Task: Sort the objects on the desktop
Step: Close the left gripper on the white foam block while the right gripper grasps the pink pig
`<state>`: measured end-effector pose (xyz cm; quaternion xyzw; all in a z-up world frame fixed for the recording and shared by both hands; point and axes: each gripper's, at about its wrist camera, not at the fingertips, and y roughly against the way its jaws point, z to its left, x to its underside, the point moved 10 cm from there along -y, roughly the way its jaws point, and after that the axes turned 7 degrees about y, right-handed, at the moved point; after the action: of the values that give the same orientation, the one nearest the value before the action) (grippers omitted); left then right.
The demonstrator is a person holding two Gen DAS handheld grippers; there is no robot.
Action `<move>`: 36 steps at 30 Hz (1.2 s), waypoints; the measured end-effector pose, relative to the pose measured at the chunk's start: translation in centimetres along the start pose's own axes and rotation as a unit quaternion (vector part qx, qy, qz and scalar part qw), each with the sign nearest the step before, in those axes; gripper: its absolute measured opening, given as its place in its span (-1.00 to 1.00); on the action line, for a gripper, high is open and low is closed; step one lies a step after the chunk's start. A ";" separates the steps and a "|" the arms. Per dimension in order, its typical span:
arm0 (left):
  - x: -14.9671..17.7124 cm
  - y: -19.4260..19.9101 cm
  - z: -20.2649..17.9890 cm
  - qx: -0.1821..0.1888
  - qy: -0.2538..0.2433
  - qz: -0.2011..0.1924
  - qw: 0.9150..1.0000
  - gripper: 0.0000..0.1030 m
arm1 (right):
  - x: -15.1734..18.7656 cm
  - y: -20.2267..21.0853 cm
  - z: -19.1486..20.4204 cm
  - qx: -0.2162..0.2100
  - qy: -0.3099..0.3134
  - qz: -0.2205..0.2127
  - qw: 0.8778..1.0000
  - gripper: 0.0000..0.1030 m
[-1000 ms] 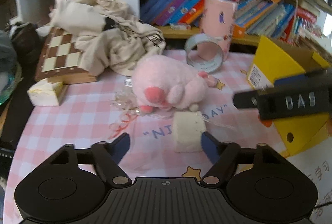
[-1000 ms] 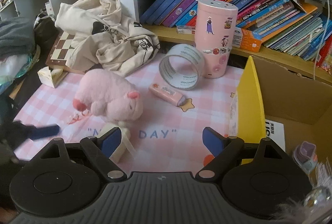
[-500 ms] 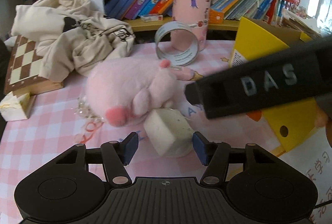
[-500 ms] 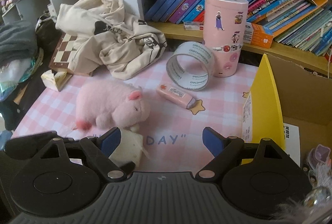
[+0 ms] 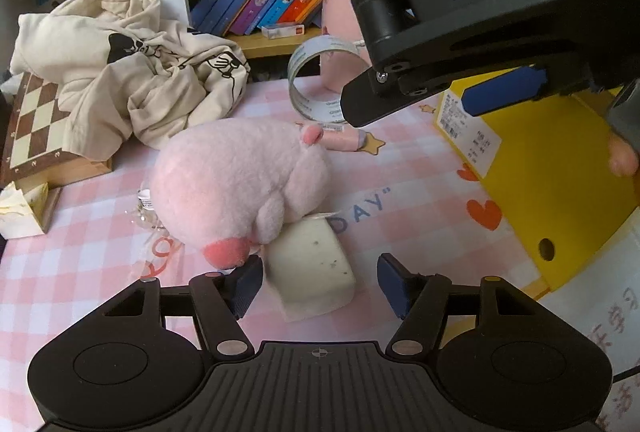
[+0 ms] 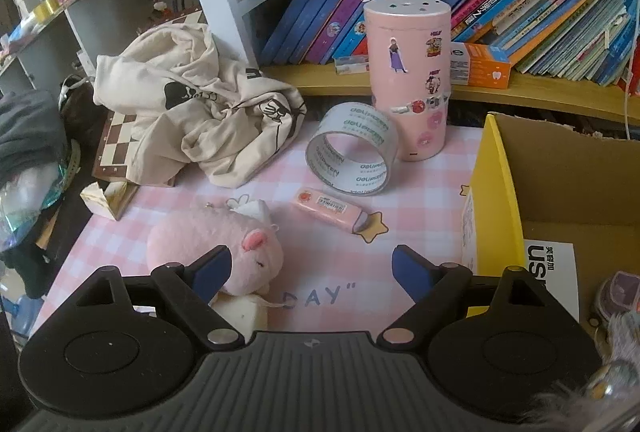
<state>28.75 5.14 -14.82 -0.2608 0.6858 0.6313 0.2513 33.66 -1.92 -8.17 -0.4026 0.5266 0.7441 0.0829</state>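
While "DAS" reads white on our right gripper (image 5: pixel 500 92) and "DAY" on the pink checked mat (image 6: pixel 420 200), our left gripper (image 5: pixel 320 282), jaws spread, straddles the speckled cream block (image 5: pixel 316 268) lying against the pink plush pig (image 5: pixel 236 184); the right gripper's jaws gape, empty.

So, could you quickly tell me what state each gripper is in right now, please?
Left gripper: open, holding nothing, fingers either side of the white block.
Right gripper: open, empty, above the mat.
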 end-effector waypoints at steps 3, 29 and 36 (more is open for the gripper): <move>0.2 -0.9 0.2 -0.013 -0.002 0.004 1.000 0.21 | 0.1 -0.3 0.6 -0.006 0.009 0.004 1.000 0.70; 6.1 6.1 2.3 0.033 0.062 0.043 0.997 -0.29 | 0.9 -8.3 7.9 -0.077 0.046 0.088 0.992 0.89; 6.4 6.6 3.4 0.022 0.080 0.040 0.996 -0.30 | 0.9 -7.8 8.4 -0.079 0.056 0.087 0.991 0.63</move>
<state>19.55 8.67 -14.54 -0.2771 0.7269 0.6032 0.1760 33.09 8.30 -13.37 -0.4018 0.5029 0.7640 -0.0441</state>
